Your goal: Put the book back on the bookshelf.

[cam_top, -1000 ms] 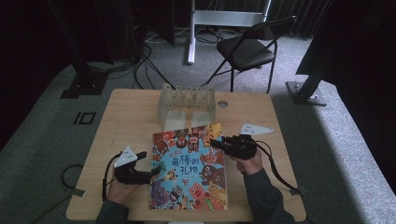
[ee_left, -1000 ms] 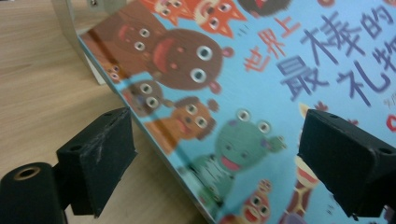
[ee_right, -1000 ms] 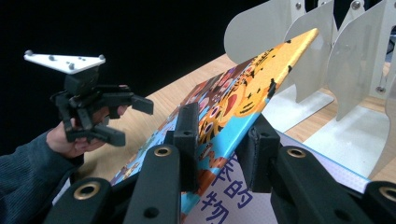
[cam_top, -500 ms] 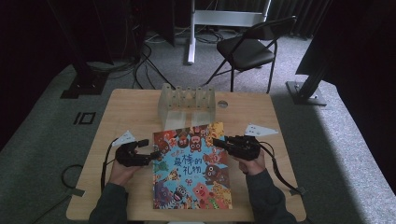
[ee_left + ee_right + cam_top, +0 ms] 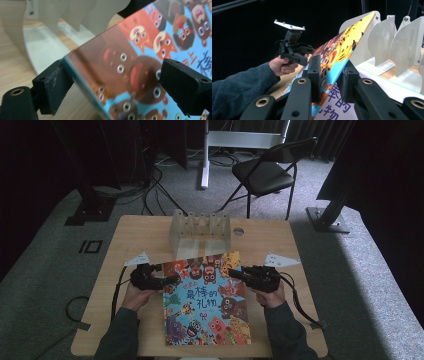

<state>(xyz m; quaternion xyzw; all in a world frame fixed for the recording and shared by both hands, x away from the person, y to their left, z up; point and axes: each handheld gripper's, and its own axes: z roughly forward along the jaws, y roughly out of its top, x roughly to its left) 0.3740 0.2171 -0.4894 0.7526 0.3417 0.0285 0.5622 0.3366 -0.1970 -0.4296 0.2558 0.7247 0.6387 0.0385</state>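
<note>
Big pale wooden table [image 5: 125, 330], and right in the middle of it the star of the show: a wide, brightly printed picture book [image 5: 207, 300], its far edge lifted off the wood and tipped up towards the white slotted rack [image 5: 200, 231] standing just behind it. That book looks like a hardback to me, stiff enough to hold flat when raised by one edge, not floppy, but broad and probably a bit heavy for a pinch at one side; the glossy cover could well slide between pads. Best hold, I'd say, is deep over the side edges, one tool each side, so it doesn't twist. And there's the right gripper [image 5: 329, 72], clamped hard on the book's right edge, cover squeezed between its two black jaws. Over on the other side, the left gripper [image 5: 110, 85] has its jaws spread wide around the book's left edge, the cover sitting in the gap, one pad right against the edge, no squeeze that I can make out. The rack's dividers look thin, so steering in needs care.
</note>
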